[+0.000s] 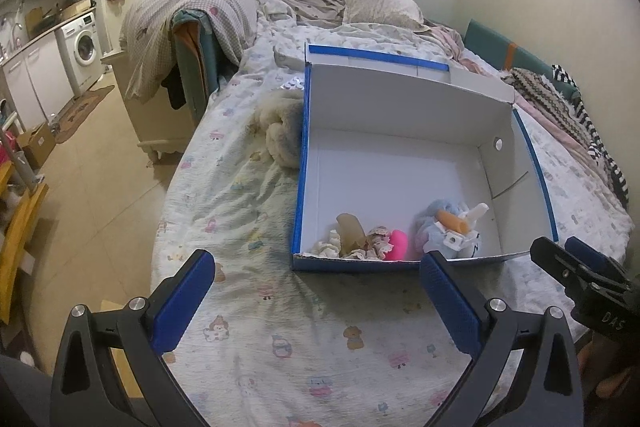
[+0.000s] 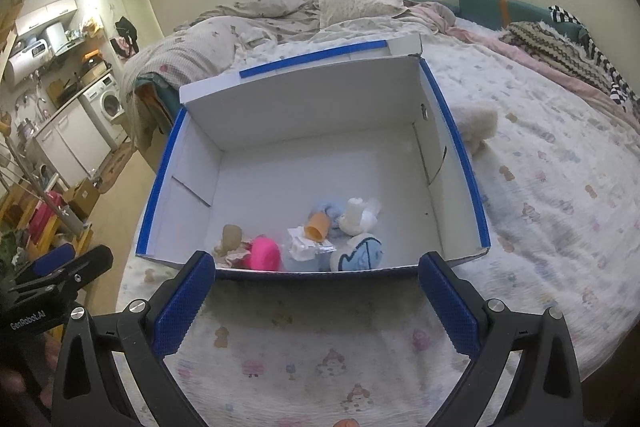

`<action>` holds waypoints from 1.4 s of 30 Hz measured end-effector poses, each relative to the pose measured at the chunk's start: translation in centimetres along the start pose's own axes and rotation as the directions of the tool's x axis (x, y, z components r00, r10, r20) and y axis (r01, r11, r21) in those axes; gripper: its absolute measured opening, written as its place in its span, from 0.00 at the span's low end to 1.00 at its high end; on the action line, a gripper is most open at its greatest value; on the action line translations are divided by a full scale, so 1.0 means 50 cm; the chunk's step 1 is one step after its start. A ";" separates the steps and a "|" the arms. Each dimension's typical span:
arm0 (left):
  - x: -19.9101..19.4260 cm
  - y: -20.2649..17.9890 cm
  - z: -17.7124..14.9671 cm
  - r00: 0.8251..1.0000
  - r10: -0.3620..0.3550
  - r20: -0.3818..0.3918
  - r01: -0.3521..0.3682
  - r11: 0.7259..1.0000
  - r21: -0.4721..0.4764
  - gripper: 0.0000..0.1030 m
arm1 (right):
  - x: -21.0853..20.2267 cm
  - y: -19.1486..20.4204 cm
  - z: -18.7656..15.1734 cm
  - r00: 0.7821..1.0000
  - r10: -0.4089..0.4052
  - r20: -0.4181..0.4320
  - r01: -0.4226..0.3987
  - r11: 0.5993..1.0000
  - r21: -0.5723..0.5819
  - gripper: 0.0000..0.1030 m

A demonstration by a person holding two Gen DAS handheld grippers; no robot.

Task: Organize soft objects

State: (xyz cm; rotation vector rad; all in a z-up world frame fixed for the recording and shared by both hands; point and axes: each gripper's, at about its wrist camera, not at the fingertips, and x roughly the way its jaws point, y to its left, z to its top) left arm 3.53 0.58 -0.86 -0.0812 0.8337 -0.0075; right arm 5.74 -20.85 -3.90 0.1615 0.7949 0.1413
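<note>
An open white box with blue edges (image 1: 404, 115) (image 2: 304, 107) sits on the bed. Inside at its near wall lie a small doll with a pink part (image 1: 384, 243) (image 2: 256, 251) and a pale blue plush toy (image 1: 452, 227) (image 2: 352, 239). A cream fluffy soft item (image 1: 280, 131) (image 2: 476, 127) lies on the bed outside the box, against its side. My left gripper (image 1: 316, 303) is open and empty, above the bedsheet just short of the box's near wall. My right gripper (image 2: 316, 303) is open and empty, just short of the same wall.
The bed (image 1: 280, 347) carries a rumpled quilt and pillow (image 1: 376, 3) at the far end and striped and knitted clothes (image 1: 560, 99) on the right. The bed's left edge drops to a tiled floor (image 1: 92, 167). A washing machine (image 1: 84, 47) and cabinets stand far left.
</note>
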 end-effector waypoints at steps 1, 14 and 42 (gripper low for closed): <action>0.000 0.000 0.000 1.000 -0.001 -0.001 0.001 1.000 0.000 0.99 | 0.000 0.000 0.000 1.000 -0.001 0.000 0.001 1.000 0.001 1.00; -0.002 -0.001 0.001 1.000 0.000 -0.002 0.000 1.000 -0.002 0.99 | -0.002 -0.004 0.003 1.000 -0.003 0.000 0.003 1.000 -0.006 1.00; -0.001 0.002 -0.006 1.000 -0.002 -0.011 0.002 1.000 -0.005 0.99 | -0.003 -0.001 0.005 1.000 0.002 0.005 -0.002 1.000 -0.011 1.00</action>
